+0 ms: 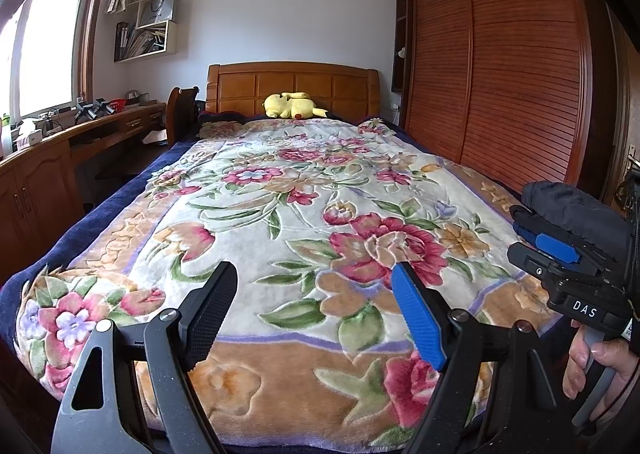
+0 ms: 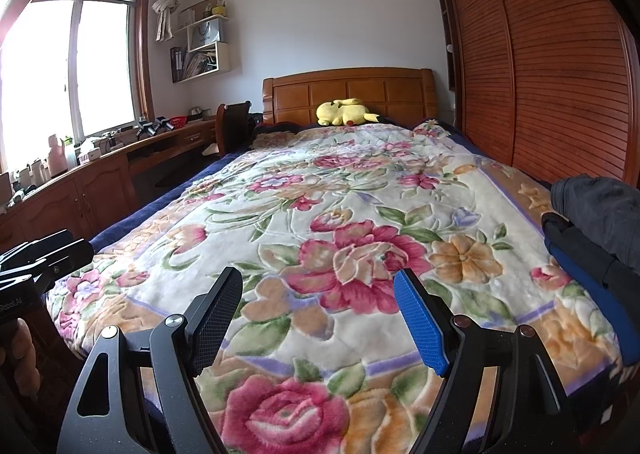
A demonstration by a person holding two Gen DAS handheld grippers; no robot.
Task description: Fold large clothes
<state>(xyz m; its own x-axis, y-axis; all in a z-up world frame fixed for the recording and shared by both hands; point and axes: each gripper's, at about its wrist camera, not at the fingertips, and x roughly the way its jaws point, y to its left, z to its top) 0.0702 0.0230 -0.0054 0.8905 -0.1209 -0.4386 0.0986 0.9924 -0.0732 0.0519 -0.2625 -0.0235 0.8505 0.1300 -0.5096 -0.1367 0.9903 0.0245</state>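
Note:
A dark grey and blue garment (image 2: 596, 222) lies bunched at the bed's right edge; it also shows in the left wrist view (image 1: 576, 210), partly hidden behind the right gripper. My left gripper (image 1: 316, 298) is open and empty above the foot of the floral blanket (image 1: 280, 194). My right gripper (image 2: 320, 302) is open and empty over the blanket (image 2: 340, 214), left of the garment. The right gripper's body also shows in the left wrist view (image 1: 560, 266), just in front of the garment. The left gripper's body shows at the left edge of the right wrist view (image 2: 36, 258).
A yellow plush toy (image 1: 294, 105) lies by the wooden headboard (image 1: 292, 84). A slatted wardrobe (image 1: 500, 74) runs along the right side. A long wooden desk (image 1: 60, 142) with clutter and a chair (image 1: 180, 110) stand left, under the window.

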